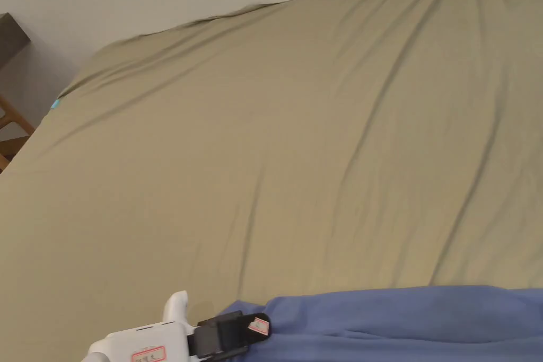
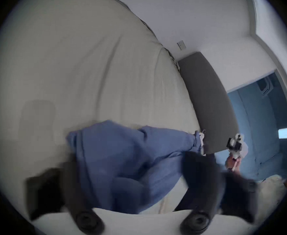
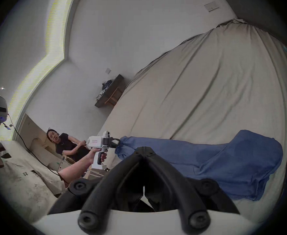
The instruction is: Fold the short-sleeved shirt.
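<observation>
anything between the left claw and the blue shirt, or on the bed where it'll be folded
Nothing visible. The left claw sits right at the edge of the blue shirt, and the tan sheet beyond the shirt carries only wrinkles.

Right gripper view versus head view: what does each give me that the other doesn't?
Right gripper view: the right gripper with its jaws together in front of the blue shirt, far more of the shirt's length, the hand on the left gripper, a seated person and a dark side table.
Head view: a near look down on the left gripper's jaw at the shirt's edge.
Both: the shirt, the left gripper at its end, and the wrinkled bed sheet.
</observation>
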Action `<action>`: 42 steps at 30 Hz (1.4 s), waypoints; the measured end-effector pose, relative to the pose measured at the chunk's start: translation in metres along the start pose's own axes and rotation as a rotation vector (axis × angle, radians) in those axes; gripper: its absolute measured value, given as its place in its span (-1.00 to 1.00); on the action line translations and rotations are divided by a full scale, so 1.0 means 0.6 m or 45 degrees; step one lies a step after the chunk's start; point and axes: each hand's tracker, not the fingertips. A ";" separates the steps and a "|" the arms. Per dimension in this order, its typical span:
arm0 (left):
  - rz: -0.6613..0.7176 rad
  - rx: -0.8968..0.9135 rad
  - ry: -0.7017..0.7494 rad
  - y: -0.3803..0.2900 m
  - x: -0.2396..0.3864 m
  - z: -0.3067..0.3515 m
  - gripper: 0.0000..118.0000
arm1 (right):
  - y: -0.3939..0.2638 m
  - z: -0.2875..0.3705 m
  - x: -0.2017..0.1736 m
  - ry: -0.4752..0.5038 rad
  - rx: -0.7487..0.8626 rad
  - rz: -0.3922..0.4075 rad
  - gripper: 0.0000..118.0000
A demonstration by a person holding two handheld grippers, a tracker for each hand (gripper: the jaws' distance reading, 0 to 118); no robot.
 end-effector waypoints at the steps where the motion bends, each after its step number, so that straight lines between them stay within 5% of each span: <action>1: -0.056 -0.020 0.078 -0.005 0.005 -0.011 -0.62 | 0.001 -0.003 -0.001 -0.006 -0.005 0.001 -0.97; 3: -0.107 -0.037 0.209 -0.019 0.009 -0.029 -0.69 | 0.002 -0.005 -0.001 -0.021 -0.009 0.001 -0.97; 6: 0.027 0.068 0.132 -0.020 0.007 -0.003 -0.69 | 0.005 0.001 -0.008 -0.154 -0.033 0.061 -0.97; 12: -0.074 0.234 0.238 -0.004 0.093 0.095 -0.69 | 0.006 -0.012 -0.084 -0.862 -0.196 0.495 -0.97; 14: -0.089 0.294 0.270 0.009 0.124 0.126 -0.69 | 0.000 -0.015 -0.091 -0.985 -0.213 0.594 -0.97; 18: -0.042 0.378 0.411 0.046 0.151 0.186 -0.69 | -0.003 0.004 -0.090 -0.870 -0.159 0.504 -0.97; 25: 0.019 0.333 0.569 0.034 0.229 0.180 -0.69 | -0.017 0.026 -0.081 -0.901 -0.147 0.519 -0.97; 31: -0.001 0.174 0.298 -0.012 0.357 0.006 -0.69 | -0.020 0.025 -0.072 -0.848 -0.142 0.467 -0.97; 38: -0.090 0.053 0.527 -0.044 0.357 -0.241 -0.68 | -0.021 0.022 -0.078 -0.806 -0.149 0.479 -0.97; 39: -0.102 0.054 0.580 -0.050 0.344 -0.264 -0.46 | -0.022 0.022 -0.079 -0.804 -0.150 0.483 -0.97; 41: -0.100 0.037 0.593 -0.060 0.317 -0.285 0.56 | -0.022 0.021 -0.079 -0.799 -0.157 0.489 -0.97; 42: -0.088 0.030 0.496 -0.064 0.312 -0.279 0.82 | -0.022 0.022 -0.078 -0.795 -0.158 0.490 -0.97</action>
